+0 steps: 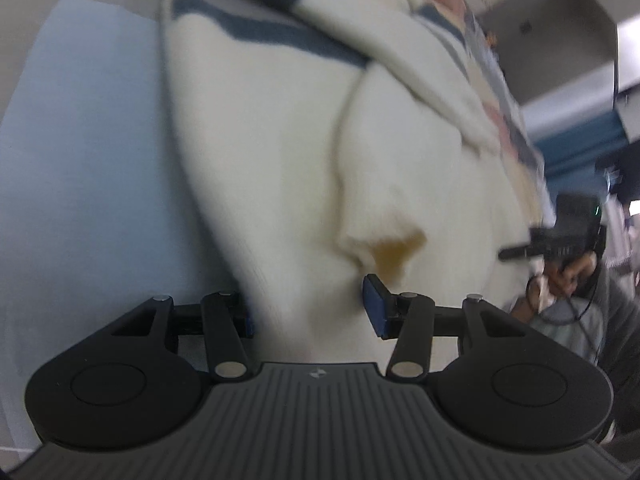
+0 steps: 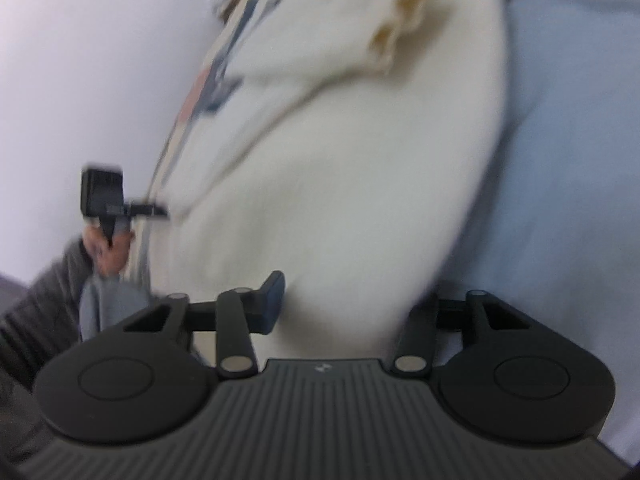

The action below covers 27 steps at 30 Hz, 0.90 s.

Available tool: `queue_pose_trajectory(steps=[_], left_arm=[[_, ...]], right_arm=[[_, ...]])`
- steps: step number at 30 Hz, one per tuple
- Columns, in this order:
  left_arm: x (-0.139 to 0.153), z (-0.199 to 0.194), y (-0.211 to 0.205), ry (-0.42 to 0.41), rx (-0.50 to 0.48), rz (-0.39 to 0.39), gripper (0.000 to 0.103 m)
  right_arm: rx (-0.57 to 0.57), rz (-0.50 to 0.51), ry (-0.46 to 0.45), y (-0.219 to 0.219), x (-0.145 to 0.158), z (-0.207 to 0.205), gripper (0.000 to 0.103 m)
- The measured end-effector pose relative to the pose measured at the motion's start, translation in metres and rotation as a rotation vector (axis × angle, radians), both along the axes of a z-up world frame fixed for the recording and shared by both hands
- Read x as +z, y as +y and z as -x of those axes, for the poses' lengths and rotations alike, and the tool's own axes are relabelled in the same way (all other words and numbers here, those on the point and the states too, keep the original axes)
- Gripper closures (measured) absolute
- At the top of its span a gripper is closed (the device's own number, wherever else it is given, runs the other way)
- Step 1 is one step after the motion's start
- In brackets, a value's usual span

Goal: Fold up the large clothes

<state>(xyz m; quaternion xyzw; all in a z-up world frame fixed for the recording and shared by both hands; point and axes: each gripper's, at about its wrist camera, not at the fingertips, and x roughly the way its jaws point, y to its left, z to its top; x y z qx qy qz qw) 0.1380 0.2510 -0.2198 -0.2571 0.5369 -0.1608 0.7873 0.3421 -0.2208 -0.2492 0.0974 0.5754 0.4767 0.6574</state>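
In the left wrist view, a pale blue surface (image 1: 80,160) lies at the left. A cream sweater (image 1: 280,160) with dark blue stripes spreads on it from near to far. The left hand-held gripper (image 1: 312,312) has its jaws half wide, with a fold of the sweater between them and its blue pad (image 1: 376,308) against the cloth. A folded sleeve cuff (image 1: 384,236) lies just beyond it. At the far right, a hand (image 1: 572,276) holds the other tool.

In the right wrist view, the right hand-held gripper (image 2: 348,304) also has sweater cloth between its jaws; its right pad is hidden by the cloth. The picture is blurred, so I cannot tell if it grips.
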Motion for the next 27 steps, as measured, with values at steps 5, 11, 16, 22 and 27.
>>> queue_pose_trajectory(steps=[5, 11, 16, 22, 27], left_arm=[[0.007, -0.007, -0.032, 0.063, -0.101, -0.115, 0.050], [0.014, -0.007, -0.048, 0.131, 0.006, -0.199, 0.077], [0.041, 0.008, -0.041, 0.057, 0.200, -0.121, 0.086], [0.076, 0.040, -0.016, -0.071, 0.481, 0.093, 0.089], [0.103, 0.062, -0.012, -0.174, 0.623, 0.236, 0.091]], right_arm=[[0.075, 0.095, -0.032, 0.015, 0.010, 0.007, 0.084], [0.060, 0.087, -0.151, 0.041, 0.063, 0.025, 0.091], [-0.050, 0.017, -0.238, 0.037, 0.101, 0.030, 0.092], [-0.255, -0.107, -0.254, 0.006, 0.120, 0.037, 0.093], [-0.345, -0.209, -0.309, -0.009, 0.146, 0.052, 0.094]])
